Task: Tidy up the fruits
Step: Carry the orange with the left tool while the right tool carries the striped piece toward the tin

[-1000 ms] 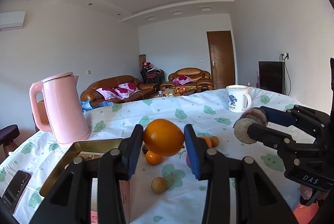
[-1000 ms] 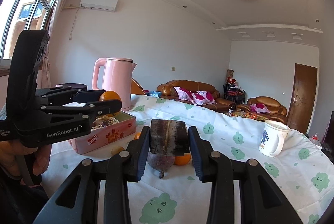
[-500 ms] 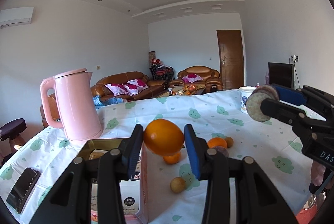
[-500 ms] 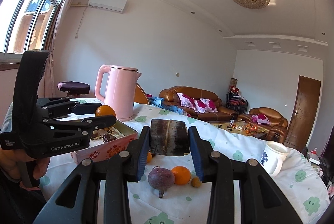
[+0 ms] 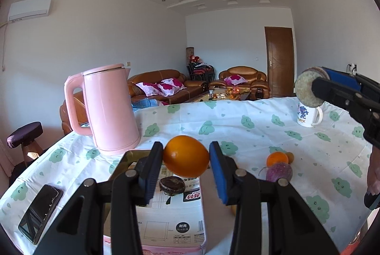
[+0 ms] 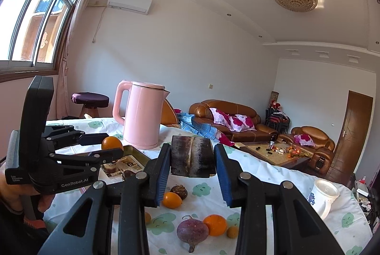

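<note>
My left gripper (image 5: 186,161) pinches a smooth, glossy orange (image 5: 186,159) btwn its pads, now over the open tin (image 5: 123,161) vs. 1 s ago. Right gripper (image 6: 192,168) clamps a dark, rough cut fruit piece (image 6: 191,156); loose fruit lies below its fingers.

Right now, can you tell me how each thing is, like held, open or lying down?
left gripper: shut on the orange.
orange: held above the tin.
right gripper: shut on the dark fruit piece.
dark fruit piece: held in the air.
tin: open, one dark round fruit inside.
kettle: upright, lid shut.
mug: upright.
phone: lying flat.
</note>
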Available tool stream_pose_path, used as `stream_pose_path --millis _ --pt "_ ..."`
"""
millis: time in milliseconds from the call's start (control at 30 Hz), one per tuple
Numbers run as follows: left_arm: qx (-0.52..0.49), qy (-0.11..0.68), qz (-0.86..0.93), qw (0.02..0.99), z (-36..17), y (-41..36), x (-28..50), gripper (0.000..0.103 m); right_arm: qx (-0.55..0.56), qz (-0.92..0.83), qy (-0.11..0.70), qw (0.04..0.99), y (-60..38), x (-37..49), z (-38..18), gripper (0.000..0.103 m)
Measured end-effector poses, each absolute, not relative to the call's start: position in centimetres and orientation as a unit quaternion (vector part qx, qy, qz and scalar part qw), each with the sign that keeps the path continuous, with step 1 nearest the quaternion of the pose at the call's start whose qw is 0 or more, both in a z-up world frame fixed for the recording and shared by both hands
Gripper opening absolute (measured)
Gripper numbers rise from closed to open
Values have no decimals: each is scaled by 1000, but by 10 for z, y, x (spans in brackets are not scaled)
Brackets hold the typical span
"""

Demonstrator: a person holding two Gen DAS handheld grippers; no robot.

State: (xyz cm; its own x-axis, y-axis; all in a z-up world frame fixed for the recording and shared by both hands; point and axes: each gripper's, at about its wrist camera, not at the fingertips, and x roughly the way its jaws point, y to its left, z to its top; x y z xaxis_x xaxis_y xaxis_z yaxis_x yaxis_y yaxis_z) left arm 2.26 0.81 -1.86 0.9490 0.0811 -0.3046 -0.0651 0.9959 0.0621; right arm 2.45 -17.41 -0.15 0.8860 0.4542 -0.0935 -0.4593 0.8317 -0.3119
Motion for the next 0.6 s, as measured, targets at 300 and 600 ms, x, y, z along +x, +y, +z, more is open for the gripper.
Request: stream_pose_path --millis 300,600 --pt "16 169 61 984 -22 34 27 42 -178 261 14 949 -139 36 4 39" --pt "4 179 81 980 -24 60 31 42 -190 282 26 940 -111 49 4 39"
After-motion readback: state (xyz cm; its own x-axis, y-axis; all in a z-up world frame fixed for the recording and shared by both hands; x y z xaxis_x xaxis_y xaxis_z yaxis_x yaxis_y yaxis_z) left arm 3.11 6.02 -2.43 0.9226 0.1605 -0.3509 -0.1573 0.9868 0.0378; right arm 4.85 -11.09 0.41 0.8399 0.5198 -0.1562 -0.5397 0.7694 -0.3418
